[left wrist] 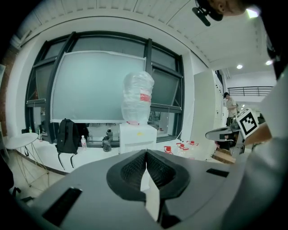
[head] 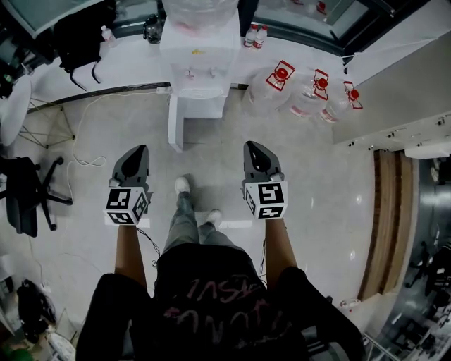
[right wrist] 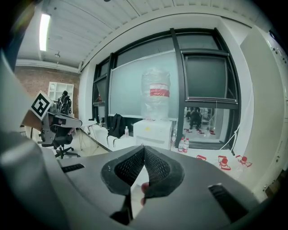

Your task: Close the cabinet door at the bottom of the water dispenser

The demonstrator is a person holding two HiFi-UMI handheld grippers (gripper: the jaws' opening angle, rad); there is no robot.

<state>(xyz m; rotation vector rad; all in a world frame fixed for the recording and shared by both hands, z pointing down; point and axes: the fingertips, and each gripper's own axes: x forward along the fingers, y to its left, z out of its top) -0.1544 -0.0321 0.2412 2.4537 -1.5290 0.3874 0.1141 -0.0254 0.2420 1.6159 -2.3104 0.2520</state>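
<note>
A pale glossy tiled floor [head: 317, 190] fills most of the head view; along its far edge runs a long white window ledge [head: 127, 60]. At the far centre, against the ledge, stands the white box-shaped water dispenser [head: 199, 56], carrying a big clear plastic water bottle [head: 199, 14] upside down on top; its white bottom cabinet door [head: 174, 120] stands open, swung out towards the near side at the left of the base. Both grippers are well apart from the door. A black office chair [head: 28, 194] sits at the far left; a black backpack [head: 84, 35] rests on the ledge left of the dispenser. Clear spare water jugs with red caps [head: 303, 92] lie on the floor just right of the dispenser. The dark left gripper [head: 141, 148] and the dark right gripper [head: 251, 144] are held side by side, pointing at the dispenser; each has its fingers pressed together at the tips, holding nothing.
</note>
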